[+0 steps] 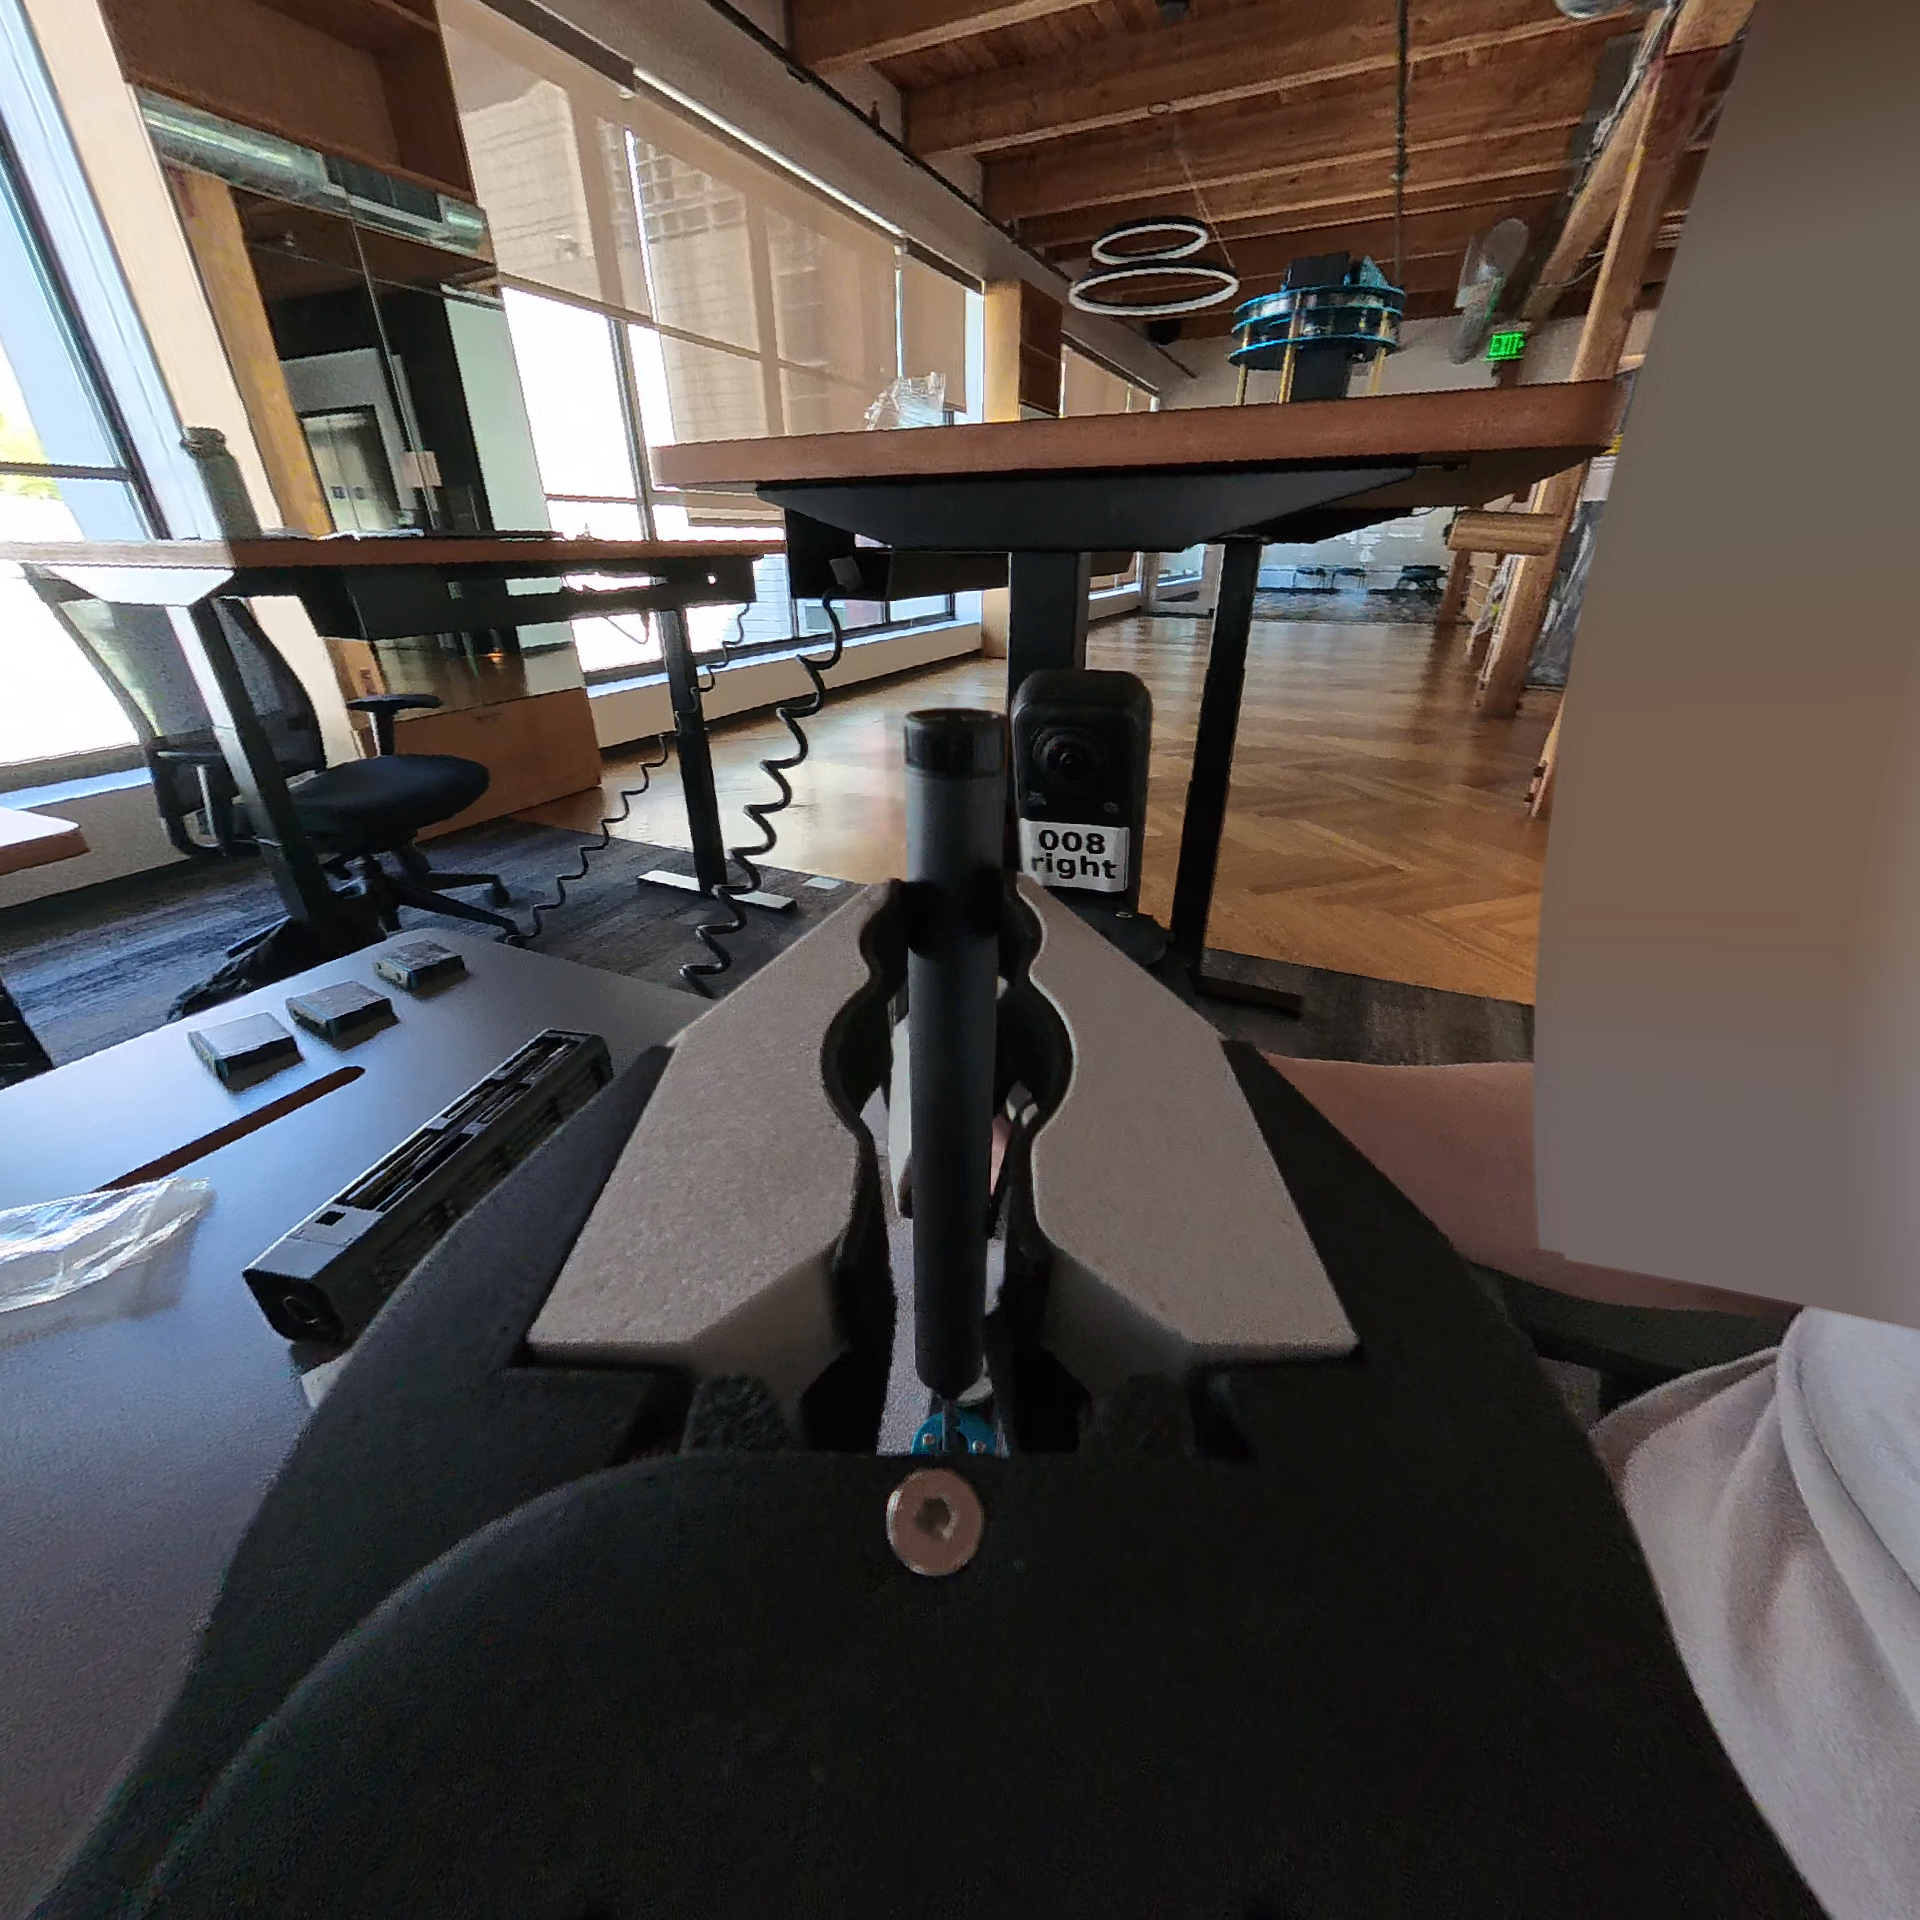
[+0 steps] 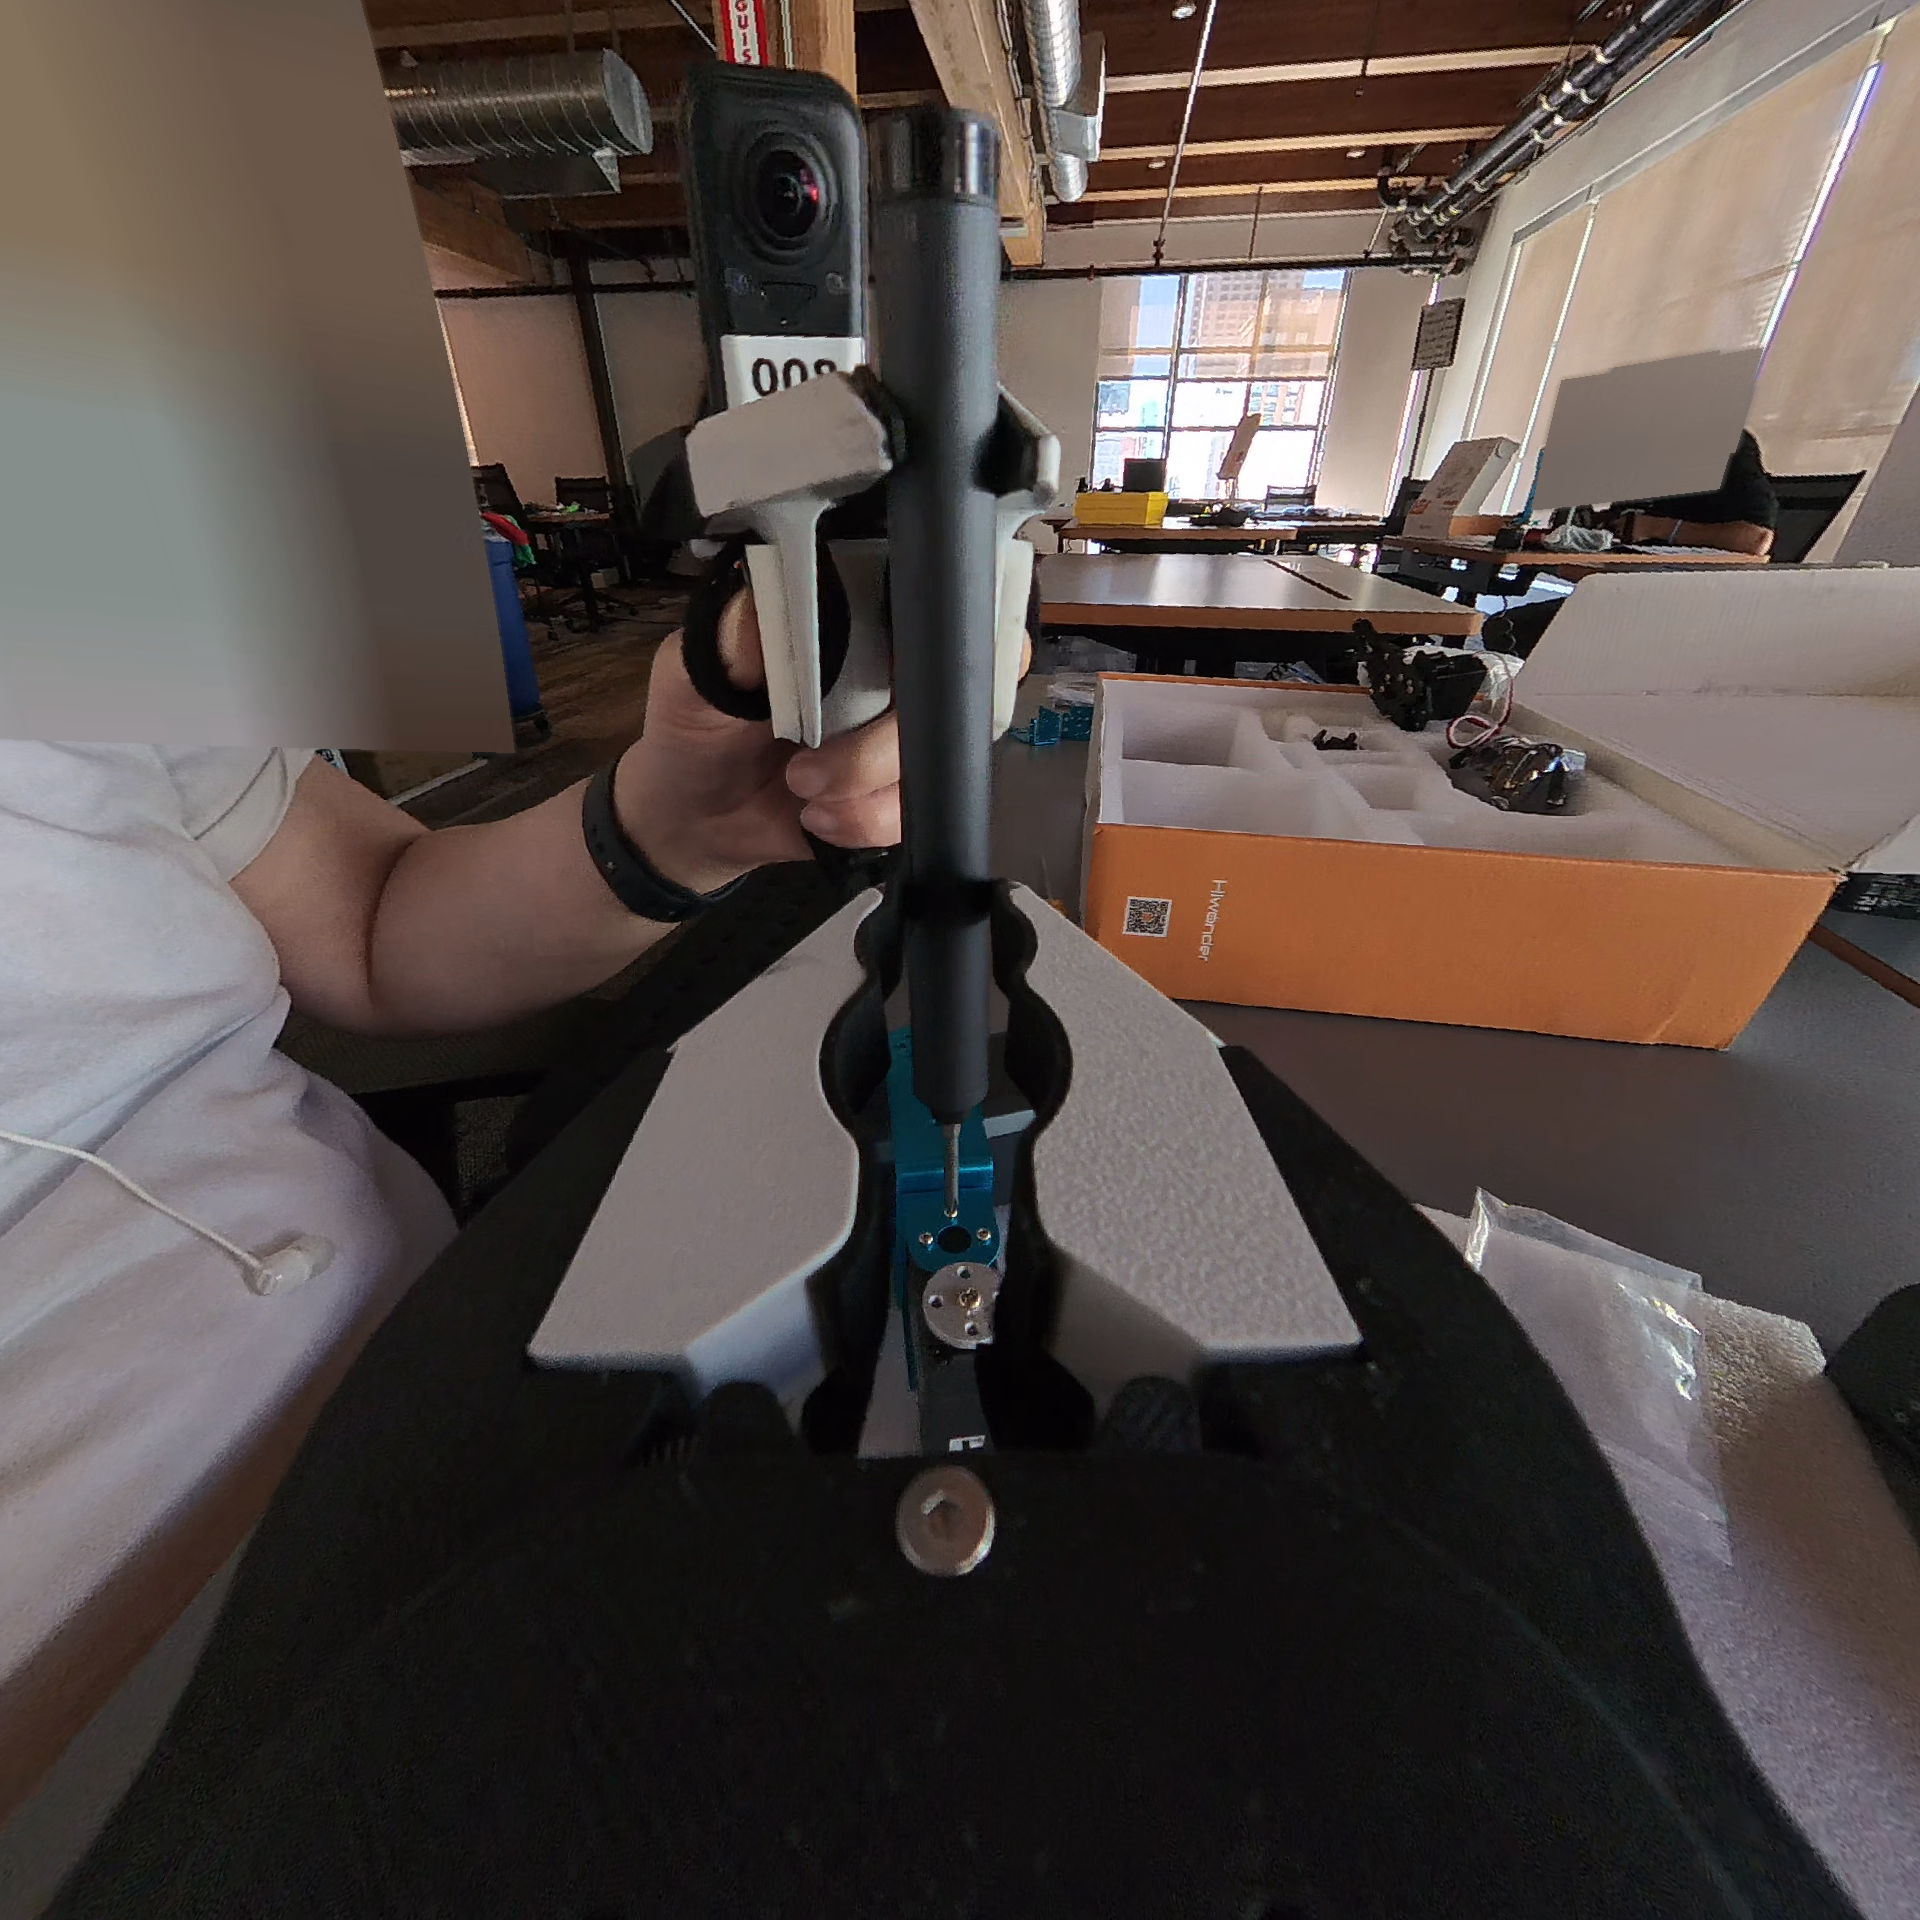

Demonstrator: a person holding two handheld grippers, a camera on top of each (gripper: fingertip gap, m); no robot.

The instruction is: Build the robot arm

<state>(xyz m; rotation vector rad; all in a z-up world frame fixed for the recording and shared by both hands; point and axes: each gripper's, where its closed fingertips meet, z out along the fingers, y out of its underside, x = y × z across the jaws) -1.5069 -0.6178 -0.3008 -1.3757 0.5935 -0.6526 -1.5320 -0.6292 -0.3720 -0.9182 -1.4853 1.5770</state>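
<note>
The left gripper has its two grey fingers pressed together on a dark grey screwdriver, with the black tips on each side of the handle. In the right wrist view the same grip shows from outside: the fingers pinch the upper part of the handle, and a person's hand with a black wristband holds that gripper.

The right gripper also closes on the screwdriver, lower down, and its black tips lie against both sides of the shaft. The screwdriver stands nearly upright with its cap at the top. Its thin metal bit points down onto a blue bracket, which sits directly under the screwdriver, in the gap between the right gripper's fingers. I cannot tell if the bit touches it. Just below the bracket is a small round silver disc with holes.

Everything lies on a dark grey table. To the right of the screwdriver in the right wrist view stands an open orange box with white foam and small parts inside. Nearer the camera on that side lies a clear plastic bag.

In the left wrist view, left of the screwdriver, a long black case lies on the table. Beyond it are three small dark blocks in a row. Another clear bag lies further left.
</note>
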